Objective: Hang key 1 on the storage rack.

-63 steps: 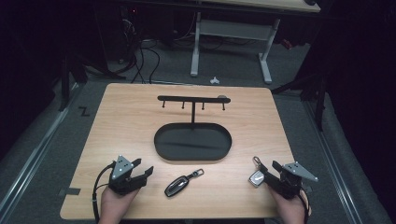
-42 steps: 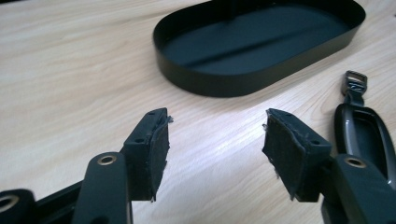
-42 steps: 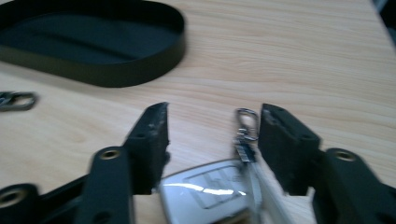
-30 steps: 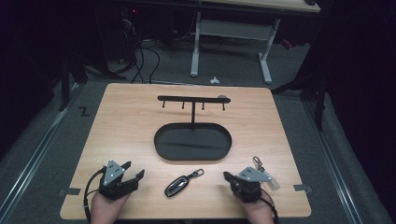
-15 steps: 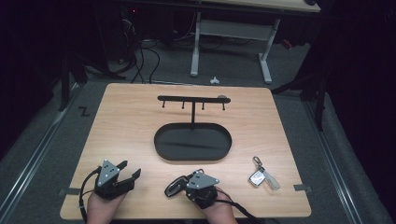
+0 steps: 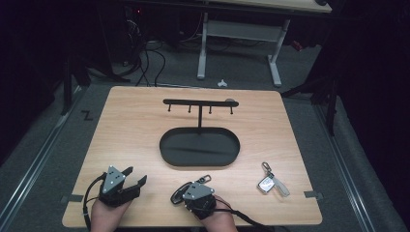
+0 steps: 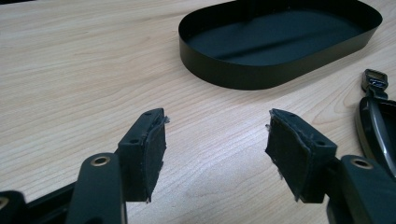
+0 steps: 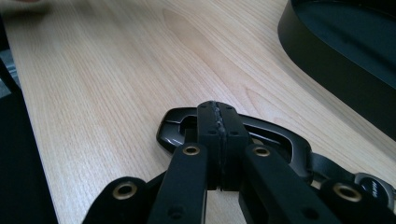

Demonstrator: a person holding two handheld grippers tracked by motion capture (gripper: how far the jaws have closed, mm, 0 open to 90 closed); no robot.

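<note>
A black key fob [image 6: 178,196] lies flat near the table's front edge, and the right gripper view has it [image 8: 280,137] directly under my jaws. My right gripper [image 6: 187,193] hovers over it, shut, pads pressed together with nothing between them [image 8: 217,122]. My left gripper [image 6: 138,177] rests to the left of the fob, open and empty [image 7: 215,140]. The fob's end [image 7: 378,121] sits at the right edge of the left gripper view. A silver key with a clear tag [image 6: 269,183] lies on the table at the front right.
A black oval tray [image 6: 167,157] sits mid-table, with a black T-shaped hook rack [image 6: 199,103] rising behind it. The tray's wall [image 7: 243,74] is ahead of the left gripper and to the right of the right one [image 8: 327,60].
My right hand has swept left from beside the silver key to over the black fob. The silver key stays lying at the front right. My left hand has barely moved.
</note>
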